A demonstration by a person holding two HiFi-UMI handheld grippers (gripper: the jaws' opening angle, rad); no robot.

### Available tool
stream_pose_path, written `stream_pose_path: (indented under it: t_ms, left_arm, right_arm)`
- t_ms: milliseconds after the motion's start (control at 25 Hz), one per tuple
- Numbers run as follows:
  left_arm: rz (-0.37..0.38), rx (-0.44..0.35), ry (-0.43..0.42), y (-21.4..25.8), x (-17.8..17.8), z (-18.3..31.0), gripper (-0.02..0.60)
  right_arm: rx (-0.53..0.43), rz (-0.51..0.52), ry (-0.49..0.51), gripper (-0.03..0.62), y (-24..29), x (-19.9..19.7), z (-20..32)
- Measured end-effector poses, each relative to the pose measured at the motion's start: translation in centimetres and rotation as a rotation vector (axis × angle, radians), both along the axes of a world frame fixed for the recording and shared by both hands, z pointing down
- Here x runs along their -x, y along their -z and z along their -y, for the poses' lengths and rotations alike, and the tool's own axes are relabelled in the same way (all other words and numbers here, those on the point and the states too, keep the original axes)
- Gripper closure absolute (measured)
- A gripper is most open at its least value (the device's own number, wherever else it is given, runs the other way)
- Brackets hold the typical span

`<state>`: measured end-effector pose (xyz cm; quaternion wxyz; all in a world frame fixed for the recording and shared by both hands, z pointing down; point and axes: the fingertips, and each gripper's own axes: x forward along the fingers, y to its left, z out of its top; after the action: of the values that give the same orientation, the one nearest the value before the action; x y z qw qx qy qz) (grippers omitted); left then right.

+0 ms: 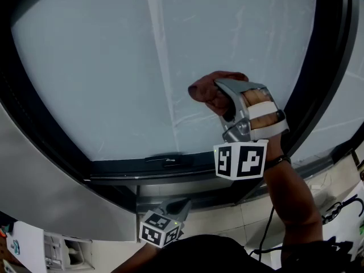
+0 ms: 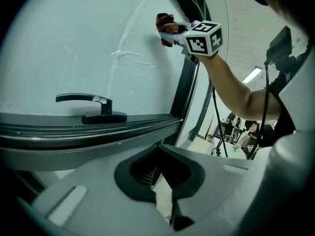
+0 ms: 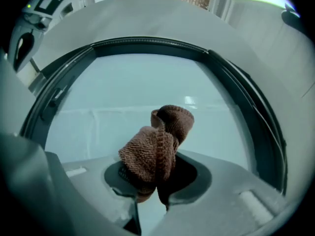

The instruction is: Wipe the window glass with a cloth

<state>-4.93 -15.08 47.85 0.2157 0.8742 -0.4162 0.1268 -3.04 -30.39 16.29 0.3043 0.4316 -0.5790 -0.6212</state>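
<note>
Against window glass [image 1: 85,67], right tongs [image 3: 152,181] clamp cloth [image 3: 157,141], tips hidden behind it.

Dark window frame [image 1: 122,170], pale tiled floor [image 1: 224,223], ceiling strip light [image 2: 253,74]

A black handle [image 2: 88,107] sits level on the dark frame [image 2: 183,92], along its bottom rail. Pale floor tiles [image 1: 250,215] below carry a black cable [image 1: 335,210] (looped near the right edge). A strip light [image 2: 252,74] glows overhead.
</note>
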Motion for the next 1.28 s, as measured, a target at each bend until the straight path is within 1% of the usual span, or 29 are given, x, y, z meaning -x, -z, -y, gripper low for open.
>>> stream_pose_path:
  t_ms: [120, 200, 320, 480, 800, 1040, 1280]
  left_arm:
    - [-0.004, 0.003, 0.022, -0.1, 0.9, -0.2, 0.565]
    - [-0.007, 0.0, 0.037, -0.1, 1.5, -0.3, 0.565]
    - [-0.012, -0.007, 0.058, 0.1, 2.3, -0.5, 0.565]
    - [-0.009, -0.006, 0.072, 0.1, 3.0, -0.6, 0.565]
    - [0.016, -0.007, 0.062, 0.5, 2.7, 0.1, 0.565]
    - [0.052, 0.009, 0.029, 0.5, 1.8, 0.8, 0.565]
    - [0.073, 0.041, 0.0, -0.4, 0.9, 0.9, 0.565]
  right_arm:
    - [-0.076, 0.017, 0.001, 0.5, 3.2, 0.9, 0.1]
    - [-0.101, 0.012, -0.003, 0.5, 4.2, 1.5, 0.4]
    - [-0.116, 0.013, -0.01, 0.5, 5.0, 2.1, 1.0]
    - [-0.1, 0.009, -0.031, 0.5, 4.8, 2.2, 2.0]
    - [-0.061, -0.007, -0.063, 0.5, 2.2, 2.8, 2.6]
    - [-0.016, -0.034, -0.065, 0.5, -2.0, 2.7, 2.8]
    - [0.021, -0.026, -0.056, 0.5, -6.5, 2.7, 2.6]
